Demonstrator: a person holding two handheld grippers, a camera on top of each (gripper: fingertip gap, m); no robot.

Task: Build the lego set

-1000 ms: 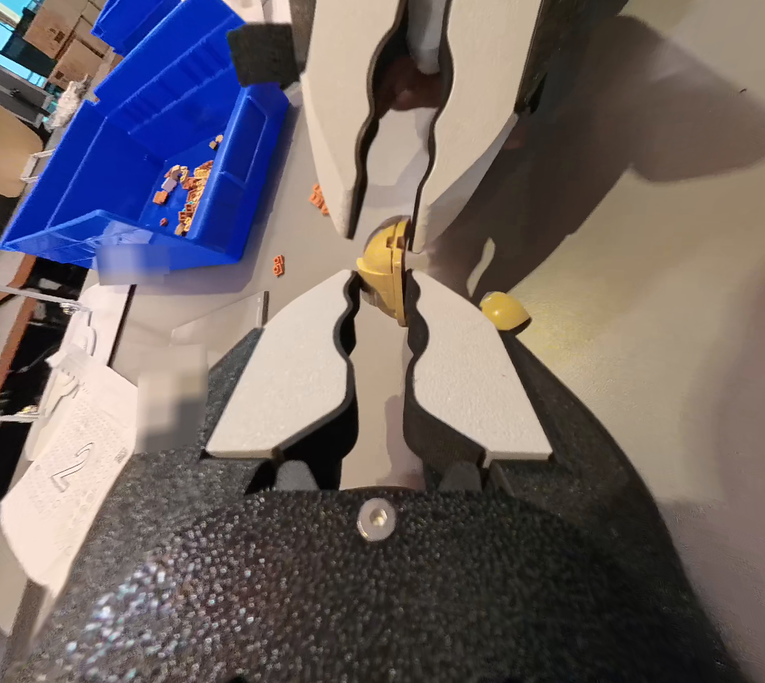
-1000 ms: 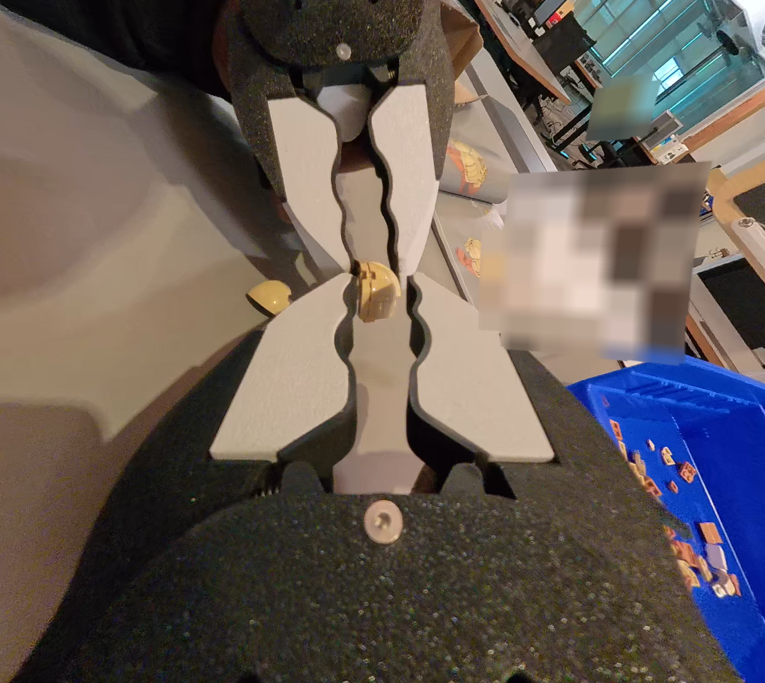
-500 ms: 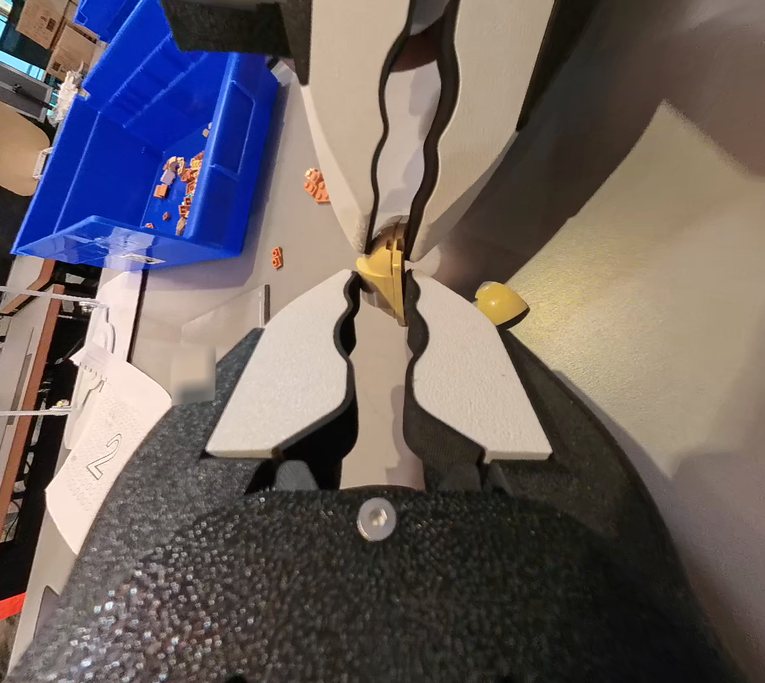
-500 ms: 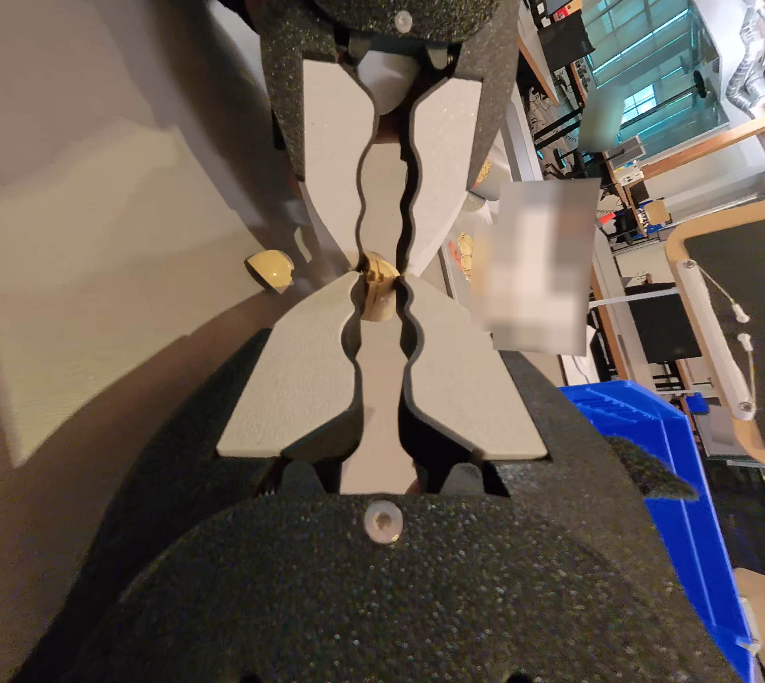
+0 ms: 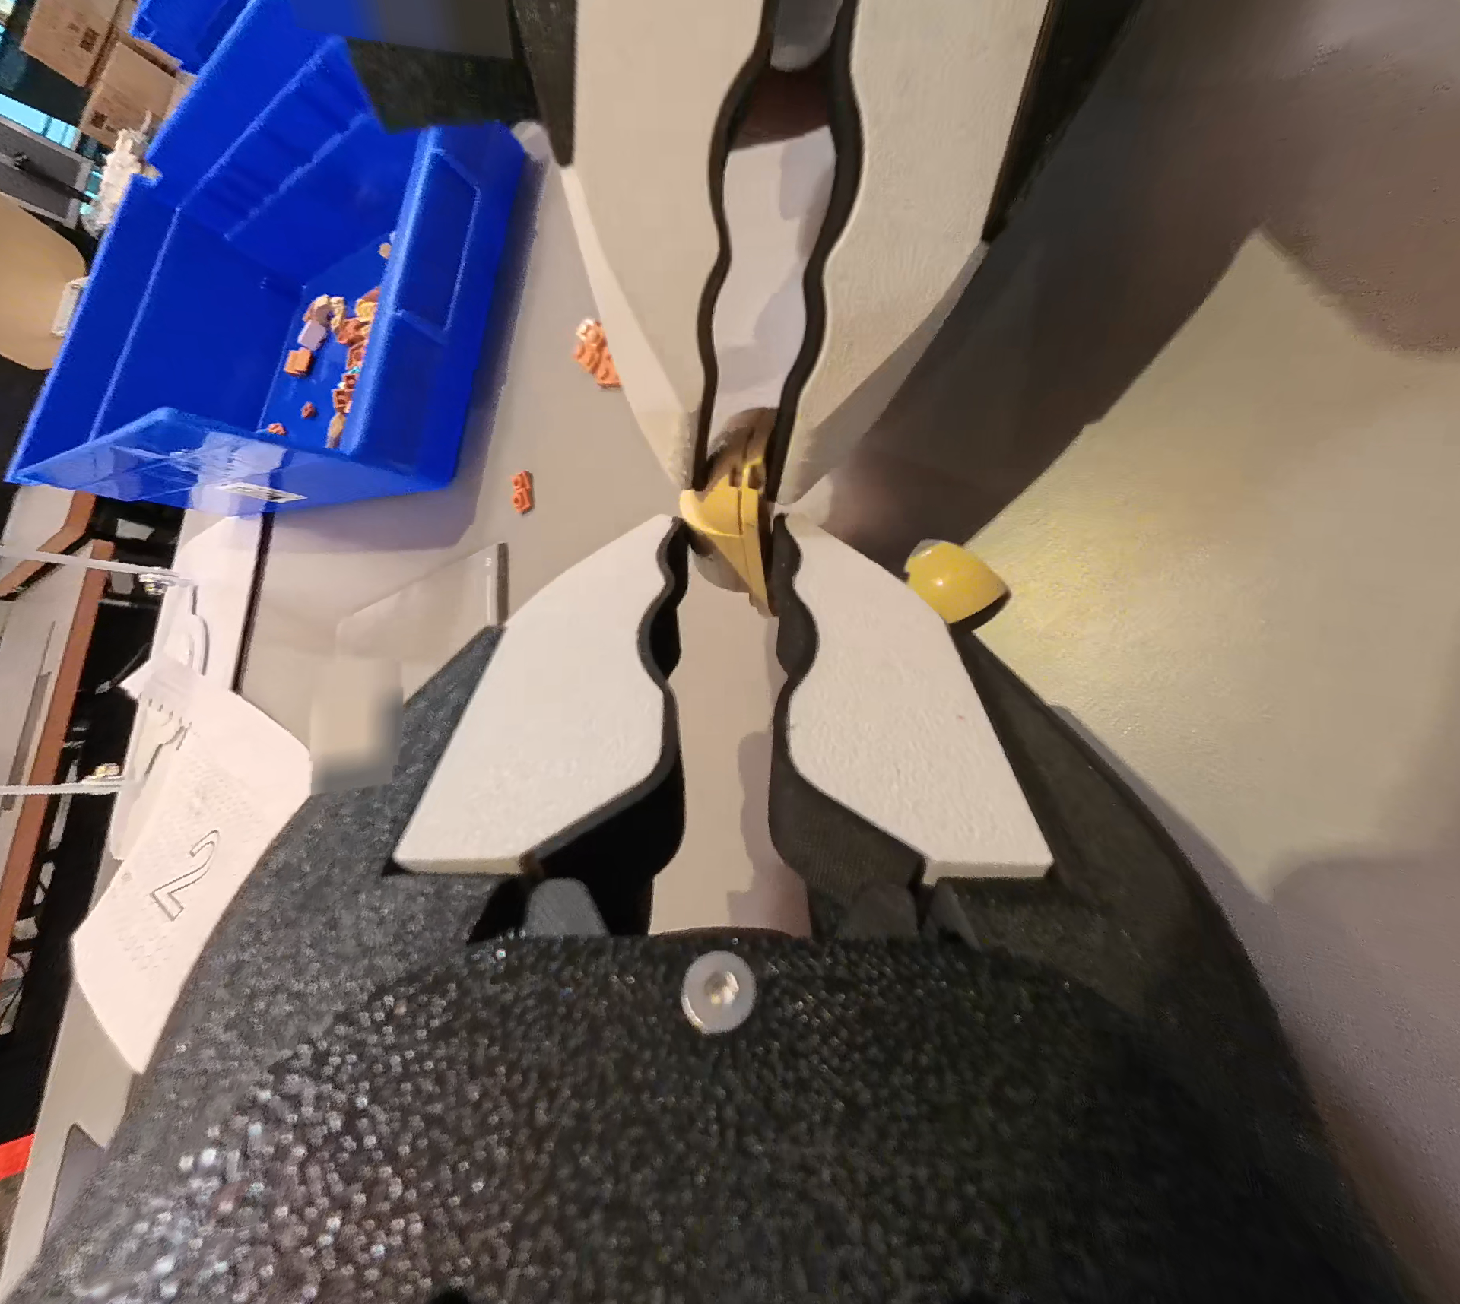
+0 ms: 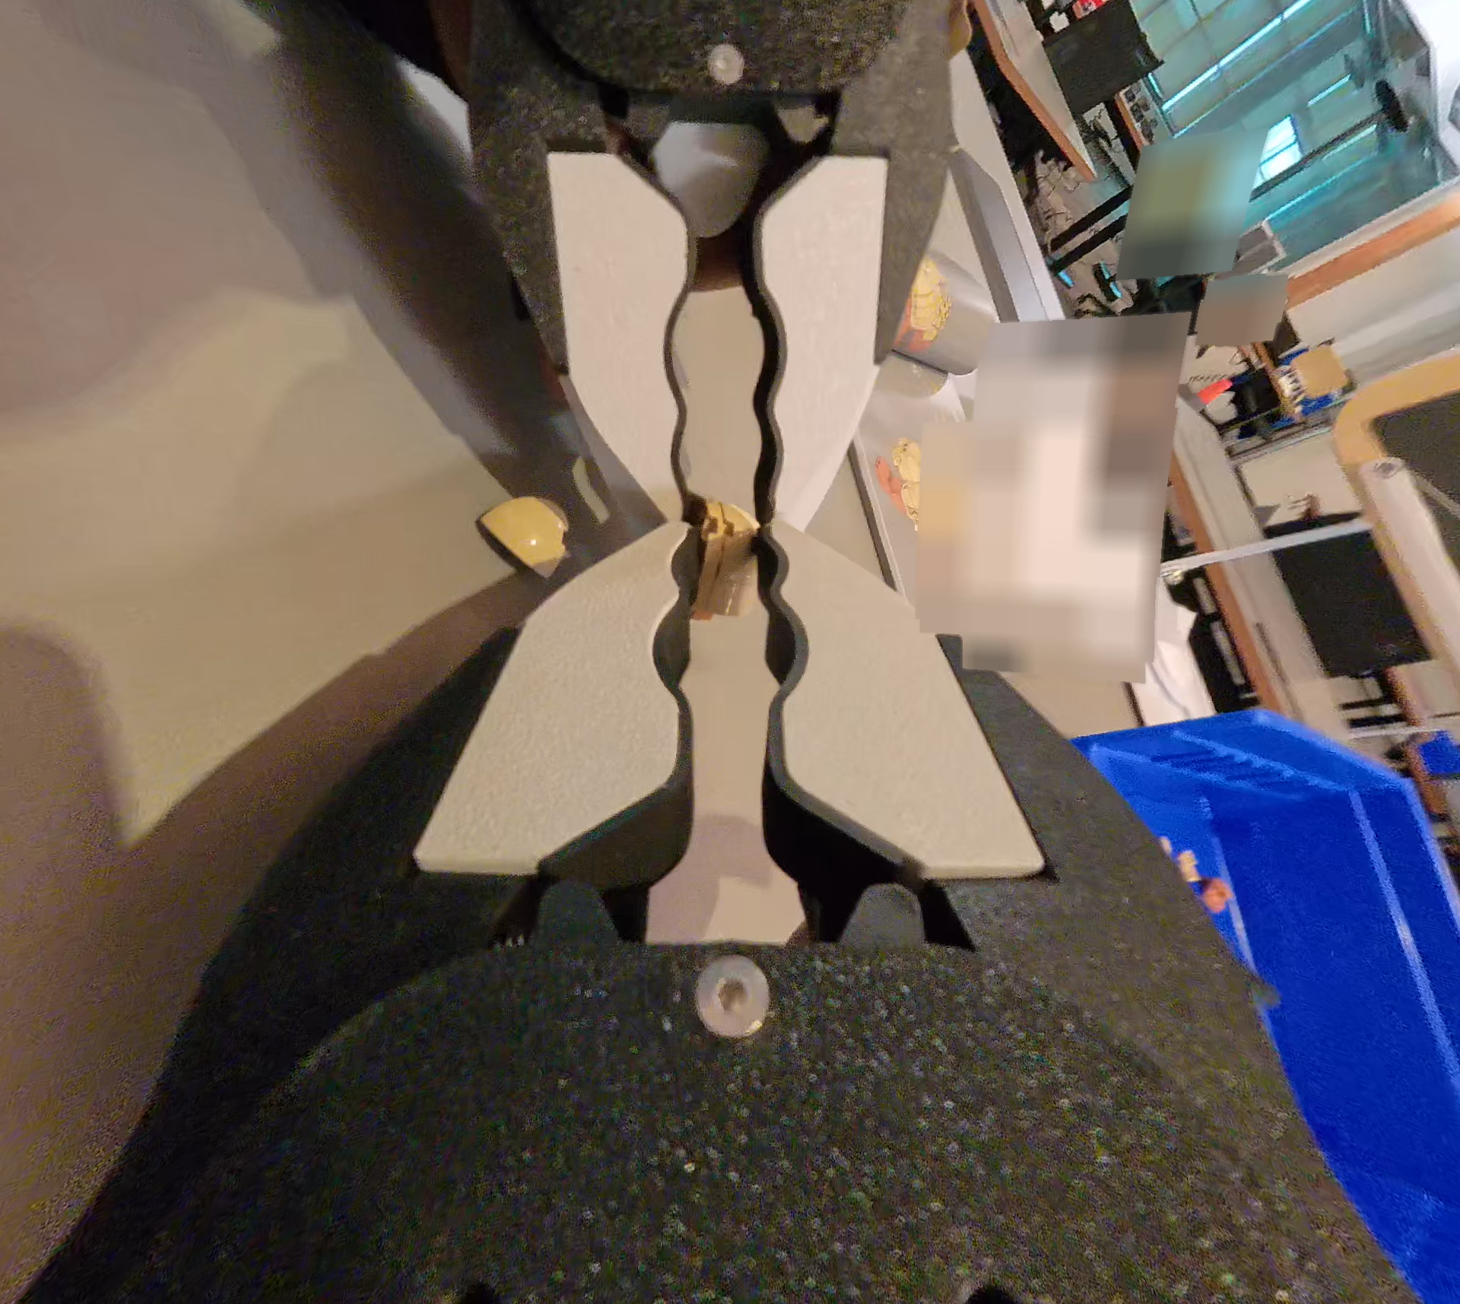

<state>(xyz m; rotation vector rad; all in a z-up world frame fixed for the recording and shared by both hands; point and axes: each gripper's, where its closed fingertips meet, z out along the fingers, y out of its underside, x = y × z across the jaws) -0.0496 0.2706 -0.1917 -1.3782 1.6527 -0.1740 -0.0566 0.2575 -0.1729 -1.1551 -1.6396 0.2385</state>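
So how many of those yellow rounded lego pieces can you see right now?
2 for certain: one loose yellow dome on the table right of the left gripper, and the yellow piece pinched between both grippers' tips. That may be two joined pieces; the fingers hide the seam.

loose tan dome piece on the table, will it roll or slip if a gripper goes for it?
The tan dome piece looks glossy and curved, so pads may slip. It rests tilted on the table, so a nudge would probably rock it. Likely stiff and light.

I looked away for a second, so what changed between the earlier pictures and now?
The right gripper closed in tip to tip on the left gripper, pressing its tan piece onto the left's yellow dome piece. Both stayed clamped; the loose yellow dome stayed on the table.
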